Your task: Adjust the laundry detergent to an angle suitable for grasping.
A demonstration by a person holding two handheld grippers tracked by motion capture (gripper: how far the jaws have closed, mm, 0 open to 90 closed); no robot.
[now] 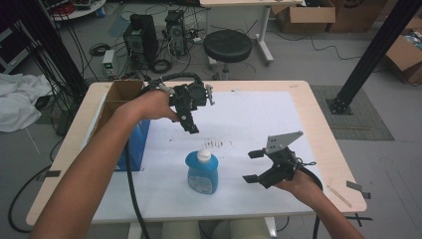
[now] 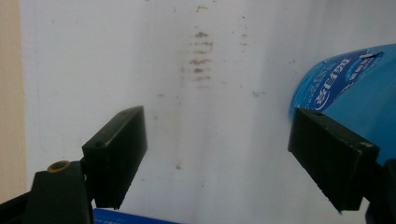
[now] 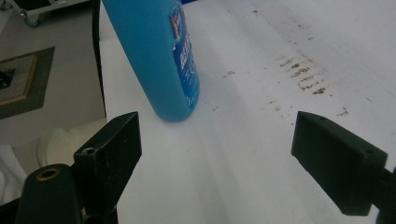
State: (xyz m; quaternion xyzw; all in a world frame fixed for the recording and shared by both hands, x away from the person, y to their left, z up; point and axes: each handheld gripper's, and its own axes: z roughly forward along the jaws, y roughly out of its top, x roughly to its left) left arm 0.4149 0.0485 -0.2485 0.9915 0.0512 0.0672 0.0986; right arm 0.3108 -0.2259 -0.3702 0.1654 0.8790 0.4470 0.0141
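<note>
- A blue bottle (image 1: 202, 173) with a white cap stands upright on the white sheet (image 1: 239, 124) covering the bench (image 1: 318, 104), near the front edge, about midway along it.
- The left gripper (image 1: 190, 125) hangs above the sheet behind the bottle, fingers (image 2: 116, 154) spread wide and empty (the bottle's blue side shows past one of them).
- The right gripper (image 1: 253, 167) sits near the bottle towards the bench's right edge, fingers (image 3: 109, 158) spread, holding nothing.
- A cardboard box (image 1: 117, 97) rests at the back-left corner.
</note>
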